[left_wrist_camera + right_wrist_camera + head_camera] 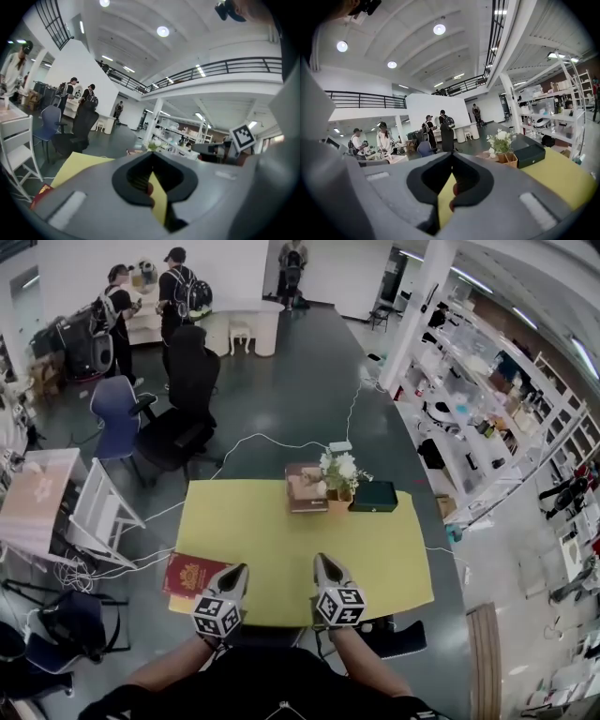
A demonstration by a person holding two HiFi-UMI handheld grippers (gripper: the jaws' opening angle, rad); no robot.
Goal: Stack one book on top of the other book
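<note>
A red book (192, 575) lies flat on the near left corner of the yellow table (281, 540); its corner also shows low at the left of the left gripper view (41, 193). A brown book (305, 487) lies at the far edge, beside a pot of white flowers (339, 479). My left gripper (237, 570) hovers over the near edge just right of the red book, jaws shut and empty (151, 157). My right gripper (322, 562) is a little further right, also shut with nothing in it (451, 157).
A dark green case (374, 495) sits right of the flowers, also in the right gripper view (529, 154). A black office chair (183, 409) and a white chair (98, 512) stand off the table's left. White cables (272, 442) run across the floor. People stand far back.
</note>
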